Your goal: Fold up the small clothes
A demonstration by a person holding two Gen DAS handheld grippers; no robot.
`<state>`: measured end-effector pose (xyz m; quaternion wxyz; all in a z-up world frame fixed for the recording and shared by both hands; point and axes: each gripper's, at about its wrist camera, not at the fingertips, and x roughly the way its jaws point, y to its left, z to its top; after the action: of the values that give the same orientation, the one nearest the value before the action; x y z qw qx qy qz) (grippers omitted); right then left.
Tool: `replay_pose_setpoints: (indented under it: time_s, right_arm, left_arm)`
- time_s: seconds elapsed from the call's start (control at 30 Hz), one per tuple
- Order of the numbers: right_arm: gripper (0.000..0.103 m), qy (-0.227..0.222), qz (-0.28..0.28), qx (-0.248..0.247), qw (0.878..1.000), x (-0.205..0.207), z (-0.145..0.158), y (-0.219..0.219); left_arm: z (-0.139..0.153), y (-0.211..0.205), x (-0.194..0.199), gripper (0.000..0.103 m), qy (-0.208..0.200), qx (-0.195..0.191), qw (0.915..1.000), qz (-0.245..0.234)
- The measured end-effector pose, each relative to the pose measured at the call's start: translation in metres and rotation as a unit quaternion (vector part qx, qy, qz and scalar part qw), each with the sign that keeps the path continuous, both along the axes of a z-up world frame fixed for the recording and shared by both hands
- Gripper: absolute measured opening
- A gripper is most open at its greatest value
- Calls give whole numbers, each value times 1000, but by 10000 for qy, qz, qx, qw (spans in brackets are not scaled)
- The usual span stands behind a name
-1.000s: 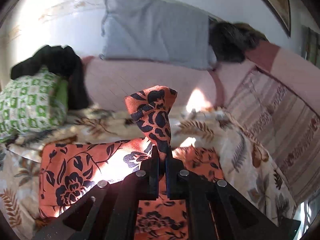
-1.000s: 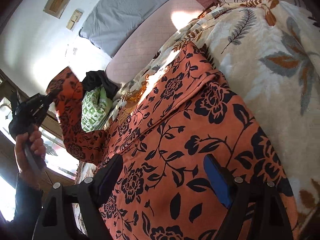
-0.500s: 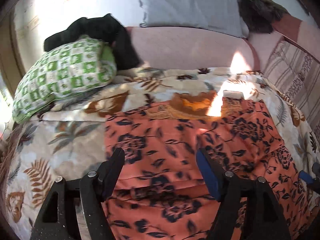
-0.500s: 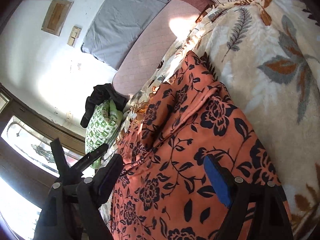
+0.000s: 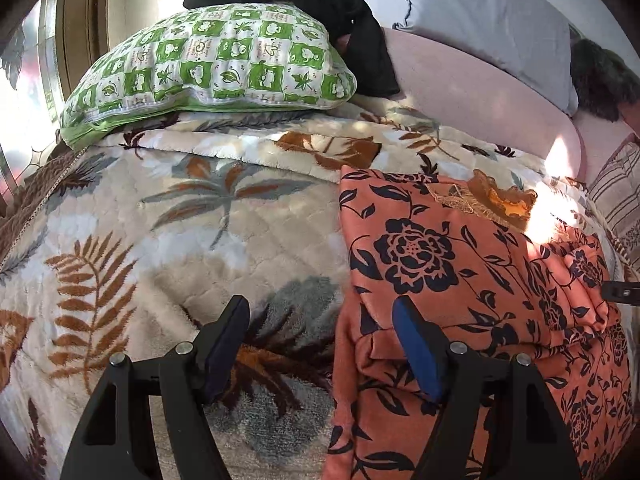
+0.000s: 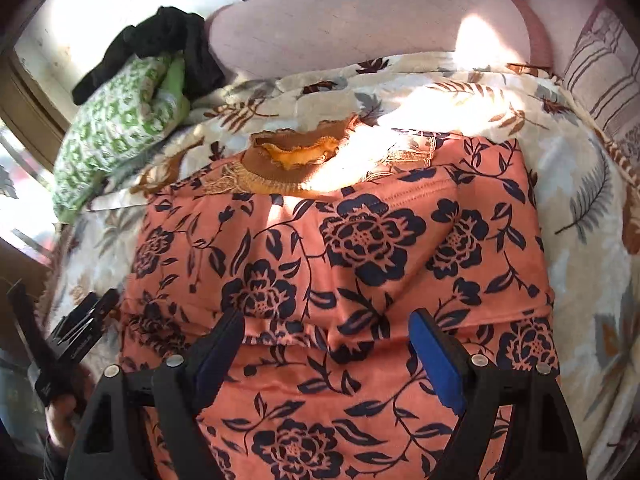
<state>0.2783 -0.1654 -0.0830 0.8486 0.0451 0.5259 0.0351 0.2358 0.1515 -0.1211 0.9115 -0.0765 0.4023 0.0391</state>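
An orange garment with black flowers (image 5: pixel 460 272) lies flat on the leaf-patterned blanket (image 5: pixel 168 240), its brown lace neckline (image 6: pixel 296 160) toward the headboard. Its sides are folded inward. My left gripper (image 5: pixel 320 308) is open low over the garment's left edge, one finger above the blanket and one above the cloth, with nothing gripped. My right gripper (image 6: pixel 328 320) is open just above the garment (image 6: pixel 340 248), over a crosswise crease in its lower half. In the right wrist view the left gripper (image 6: pixel 80 336) shows at the lower left, held by a hand (image 6: pixel 64 412).
A green checked pillow (image 5: pixel 216 60) with a black garment (image 5: pixel 320 4) on it sits at the head of the bed, left. A grey pillow (image 5: pixel 488 20) leans behind a pink bolster (image 5: pixel 472 96). A striped cushion (image 6: pixel 604 68) lies at the right, a window (image 5: pixel 28 64) at the left.
My left gripper let go of the raised piece of orange cloth, opened, and dropped to the garment's left edge. My right gripper swung round to face the garment squarely.
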Motion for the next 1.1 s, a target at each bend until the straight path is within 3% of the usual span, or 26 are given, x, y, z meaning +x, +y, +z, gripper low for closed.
replay_pose_setpoints:
  time_s: [0.1,0.13,0.17,0.2,0.3,0.37,0.5,0.7,0.77,0.83,0.87,0.97,1.1]
  right_arm:
    - [84,418,-198,-1036,9935,27,-28,6]
    - [82,563,-237,-1155,9914,31,-37,3]
    - [58,636,-328,-1144,9908,32,-40,-5]
    - [25,681,-450,-1013,9915,31,-41,-14]
    - [19,618,-910,-315,9934,22,-34,-45]
    - [18,535,-1280,168,9902,10,-31,-70]
    - [20,284,-2102,1552,9648,-30,-49,-119]
    - [21,102,-2200,2478,9435,-40,-59,-131]
    - [22,112,-2064,2435,9476,-36,-55,-130]
    - [5,-91,-1883,2072,9600,-36,-38,-119]
    - [5,-244,-1763,1976,9640,-33,-25,-114]
    - [5,-811,-1345,1686,9731,-18,28,-98]
    - [5,-1891,-741,1129,9726,-14,99,-72]
  left_arm:
    - [5,-8,-2,75,-143,-80,9996,-236]
    - [7,-12,-2,75,-209,-9,9993,-312]
    - [7,-16,-2,75,-242,64,9989,-402]
    - [4,-19,0,75,-180,137,9986,-476]
    - [-15,-23,9,75,369,170,9978,-532]
    - [-22,-22,10,75,512,84,9975,-488]
    - [-21,-22,7,75,462,78,9978,-477]
    - [-24,-28,7,75,464,277,9971,-529]
    - [-25,-27,7,75,470,243,9972,-531]
    - [-25,-26,7,75,477,207,9972,-531]
    - [-26,-26,7,75,486,206,9972,-529]
    - [-26,-27,7,75,476,252,9971,-530]
    - [-25,-28,8,75,450,240,9972,-544]
